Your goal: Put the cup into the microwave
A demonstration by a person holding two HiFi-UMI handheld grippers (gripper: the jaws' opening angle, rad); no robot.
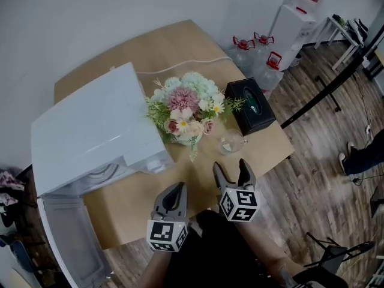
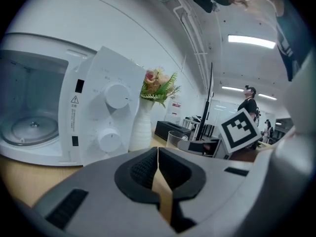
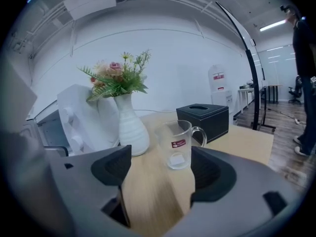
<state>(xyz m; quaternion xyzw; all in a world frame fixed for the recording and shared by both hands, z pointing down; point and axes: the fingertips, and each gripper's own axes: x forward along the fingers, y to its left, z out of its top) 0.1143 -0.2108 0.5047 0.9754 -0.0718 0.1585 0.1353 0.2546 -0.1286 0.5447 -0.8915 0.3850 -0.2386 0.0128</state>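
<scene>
A clear glass cup (image 1: 230, 141) with a handle stands on the wooden table (image 1: 138, 194) near its right edge, between the flower vase and a black box. In the right gripper view the cup (image 3: 177, 143) stands just beyond my open right gripper (image 3: 160, 168), a little right of centre. From the head view the right gripper (image 1: 231, 170) sits just short of the cup. The white microwave (image 1: 96, 138) stands at the left with its door (image 1: 69, 245) swung open; its cavity and glass turntable (image 2: 29, 130) show. My left gripper (image 1: 174, 192) hovers shut and holds nothing.
A white vase of flowers (image 1: 186, 110) stands between microwave and cup. A black tissue box (image 1: 249, 105) sits at the table's right edge. Water bottles (image 1: 255, 56) and a dispenser (image 1: 297, 17) stand on the floor beyond. A person (image 2: 249, 102) stands in the background.
</scene>
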